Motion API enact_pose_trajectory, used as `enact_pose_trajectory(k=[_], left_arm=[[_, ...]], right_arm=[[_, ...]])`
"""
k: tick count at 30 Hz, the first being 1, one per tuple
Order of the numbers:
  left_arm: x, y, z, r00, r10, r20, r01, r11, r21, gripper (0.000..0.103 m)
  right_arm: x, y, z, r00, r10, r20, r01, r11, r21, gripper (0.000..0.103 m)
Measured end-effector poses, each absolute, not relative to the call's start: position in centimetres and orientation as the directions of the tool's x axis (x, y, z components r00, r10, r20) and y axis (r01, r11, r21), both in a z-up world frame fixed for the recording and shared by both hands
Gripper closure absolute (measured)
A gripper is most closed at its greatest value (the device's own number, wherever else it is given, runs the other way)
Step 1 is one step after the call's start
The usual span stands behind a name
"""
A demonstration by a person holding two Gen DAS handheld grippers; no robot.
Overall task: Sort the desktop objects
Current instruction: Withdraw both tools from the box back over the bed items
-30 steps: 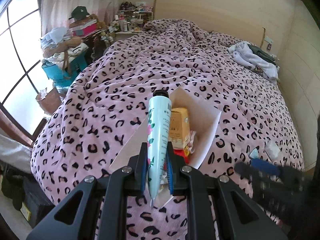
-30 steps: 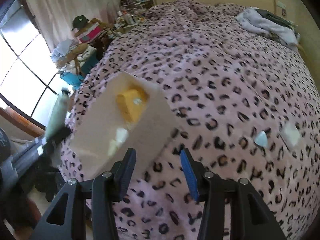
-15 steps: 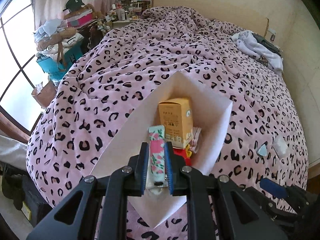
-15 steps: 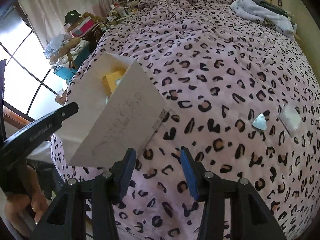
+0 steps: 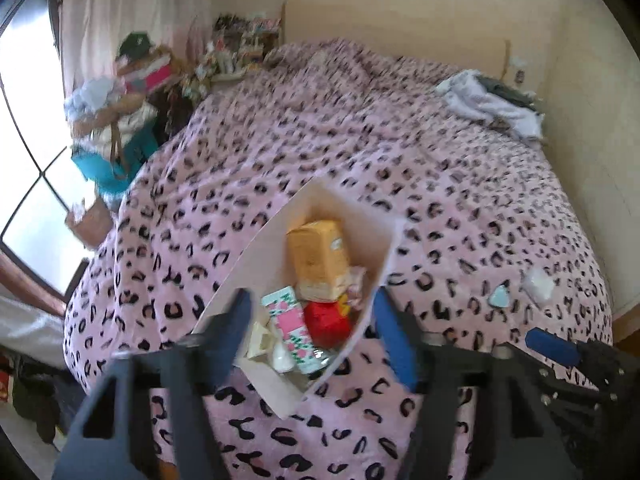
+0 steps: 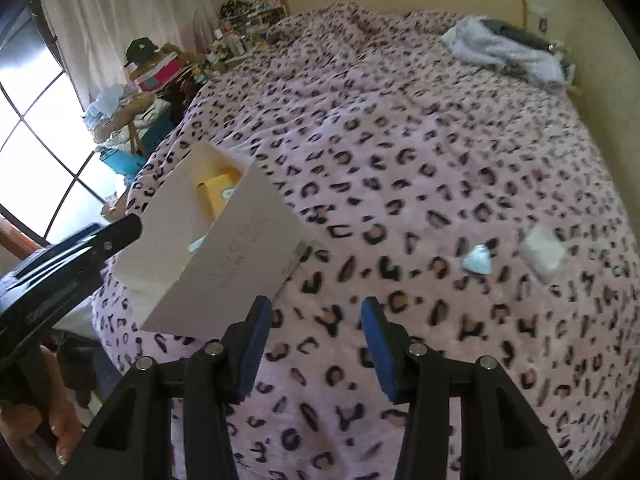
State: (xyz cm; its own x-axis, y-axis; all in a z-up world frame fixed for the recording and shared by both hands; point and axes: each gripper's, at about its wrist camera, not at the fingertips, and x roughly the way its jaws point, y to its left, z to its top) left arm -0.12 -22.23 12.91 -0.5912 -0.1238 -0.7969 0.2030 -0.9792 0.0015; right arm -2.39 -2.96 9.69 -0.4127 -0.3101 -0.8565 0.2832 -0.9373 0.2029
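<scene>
Nearest to us, the left claw (image 5: 312, 320) stands with its fingers spread wide and nothing between them, poised just above the open white cardboard box (image 5: 256, 264) on the pink leopard-print bed cover (image 5: 460, 208). The right claw (image 6: 316, 336) is likewise parted and empty, over bare cover beside the box's outer wall. Inside the box, at its near end, lies the floral pink-and-green squeeze tube (image 5: 294, 330) — soft-walled and light by our reckoning, with a glossy skin that could slip, so we would take it across the flat body rather than at the crimped tail. Beside it sit a red glossy packet (image 5: 326, 322) and a small white item we cannot identify; beyond them rests the yellow-orange carton (image 5: 318, 258), stiff-sided and probably light, best pinched across its narrow faces. Out to the right on the cover, apart from the box, lie a small pale-blue triangular piece (image 6: 478, 260) and a clear flat plastic packet (image 6: 542, 250) — both thin, nearly weightless and sunk into plush fabric, so we judge an edge pinch the only purchase. Farther off, white clothing (image 6: 500, 50) is heaped by the wall.
</scene>
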Motion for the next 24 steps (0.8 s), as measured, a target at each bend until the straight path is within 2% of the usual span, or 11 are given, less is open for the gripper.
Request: enact_pose_trajectory(k=[3,7,9,18,24], left_arm=[[1.1,-20.1,14.0,-0.621,-0.1,-0.778,0.16,-0.987,-0.002,0.032],[2.4,-16.8,13.0,-0.634,-0.045,-0.772,0.092,-0.996,-0.018,0.016],[2.7,-15.2,12.0,-0.624,-0.028,-0.781,0.072,-0.997,-0.022,0.015],[0.3,-6.5,-0.6,-0.421,0.072,-0.904,-0.025,-0.997,-0.068,0.015],[-2.4,-1.7,-4.6,-0.387,0.097,-0.917,-0.053,-0.995,-0.083,0.015]], right_arm=[[-1.1,0.1,10.1,-0.446,-0.267,-0.854,0.237,-0.956,0.175,0.055],[0.9,5.8,9.1,-0.471,-0.199,-0.859,0.134,-0.979,0.153,0.054],[1.8,8.4,7.9,-0.475,-0.167,-0.864,0.083,-0.986,0.145,0.052],[3.8,16.9,0.4,-0.408,-0.108,-0.906,-0.096,-0.983,0.16,0.05],[4.1,20.6,-3.1,-0.366,-0.107,-0.924,-0.17,-0.969,0.18,0.05]])
